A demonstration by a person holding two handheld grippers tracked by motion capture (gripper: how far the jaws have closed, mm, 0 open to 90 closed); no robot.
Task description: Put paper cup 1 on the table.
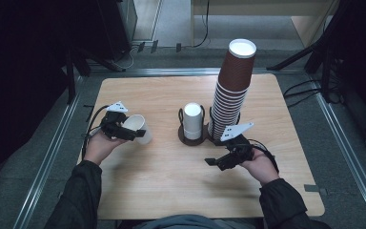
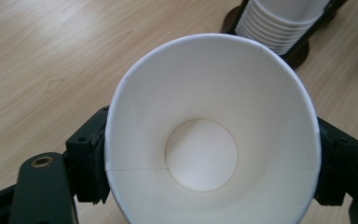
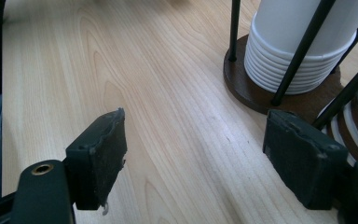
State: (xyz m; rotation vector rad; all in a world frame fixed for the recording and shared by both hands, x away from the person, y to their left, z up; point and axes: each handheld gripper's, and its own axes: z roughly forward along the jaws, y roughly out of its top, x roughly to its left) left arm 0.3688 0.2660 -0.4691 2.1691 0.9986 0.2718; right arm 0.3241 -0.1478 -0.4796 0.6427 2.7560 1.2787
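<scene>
left tool [image 1: 124, 128]: near the table's left edge, about mid-depth. Jaws sit on opposite sides of a white paper cup [image 1: 138, 129], pads against its wall in the left gripper view. Partly closed, cup width between them.
cup in left tool [image 2: 212, 140]: lies on its side, mouth toward the gripper's camera, base pointing away toward the table's middle. Long axis runs roughly level, left-to-right across the table.
white stack [image 1: 193, 121]: short stack of upside-down white cups in a wire holder with a dark round base, at table centre. It lies to the right of the held cup, well apart.
key relation: held cup's axis is level; stack's axis is upright. My read: cup must be tipped mouth-down and carried right to line up over the stack. Left tool is the one loaded, so it is the one that counts.
brown stack [image 1: 233, 90]: tall stack just right of the white one, in its own holder, leaning slightly.
right tool [image 1: 224, 161]: just in front of the two holders, toward the near right part of the table. Jaws wide apart, nothing between them; bare table [image 3: 168, 116] shows in the gap.
risk: thin cup wall, easy to crush or slip while tipping.
</scene>
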